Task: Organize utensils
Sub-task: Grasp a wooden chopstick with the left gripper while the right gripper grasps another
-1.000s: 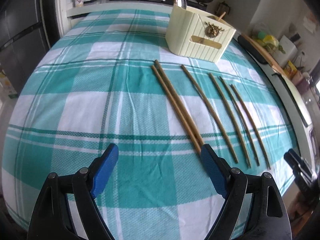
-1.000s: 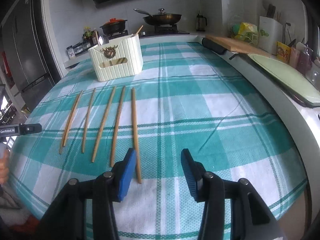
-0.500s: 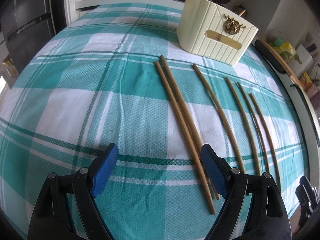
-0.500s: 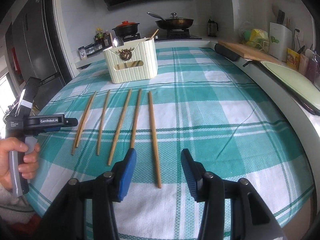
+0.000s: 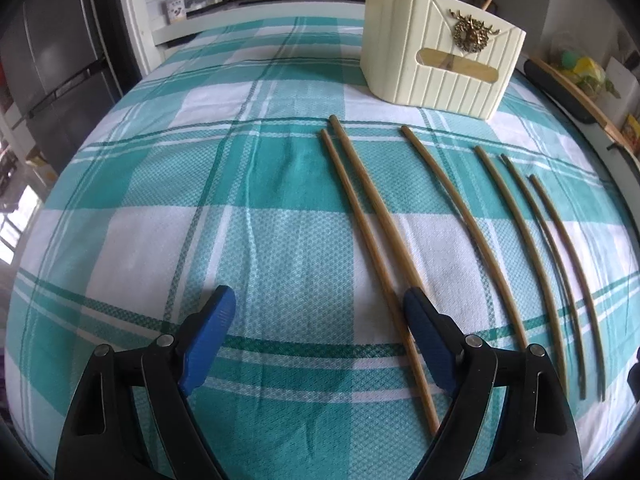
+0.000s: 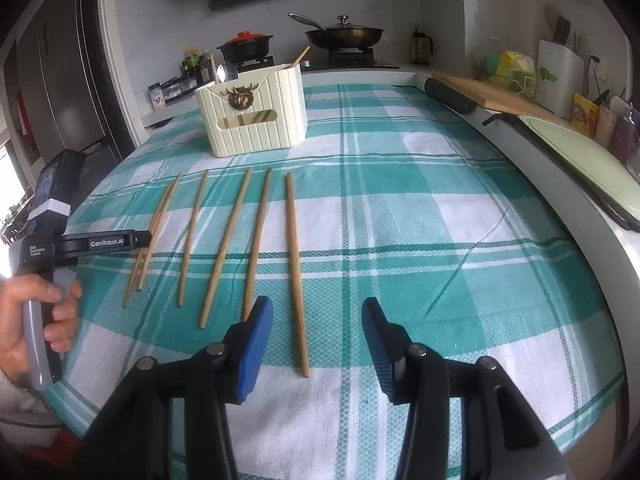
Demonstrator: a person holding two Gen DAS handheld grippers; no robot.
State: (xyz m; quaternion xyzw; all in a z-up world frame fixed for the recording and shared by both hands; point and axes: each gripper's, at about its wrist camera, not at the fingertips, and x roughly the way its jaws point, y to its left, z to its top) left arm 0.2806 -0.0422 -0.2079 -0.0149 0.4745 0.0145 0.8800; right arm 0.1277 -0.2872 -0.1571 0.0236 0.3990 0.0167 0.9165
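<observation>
Several wooden chopsticks [image 6: 294,264] lie side by side on the teal checked cloth [image 6: 400,220], pointing toward a cream utensil holder [image 6: 256,120] at the back with a spoon in it. My right gripper [image 6: 316,320] hovers open over the near end of the rightmost chopstick, and its pads do not touch it. In the left wrist view, my left gripper [image 5: 320,308] stands wide open just above the cloth. Its right finger [image 5: 420,320] covers part of the leftmost pair of chopsticks [image 5: 360,220]. The holder [image 5: 440,60] stands beyond. A hand [image 6: 36,320] holds the left gripper [image 6: 100,242] in the right wrist view.
A stove with a pan [image 6: 344,36] and a pot [image 6: 246,42] stands behind the table. A wooden board [image 6: 492,94] and a pale green tray [image 6: 580,152] line the counter on the right. A fridge [image 6: 68,92] stands at the left.
My left gripper has come down and forward over the leftmost chopsticks, which now look larger; it has entered the right wrist view from the left. The right gripper has hardly moved.
</observation>
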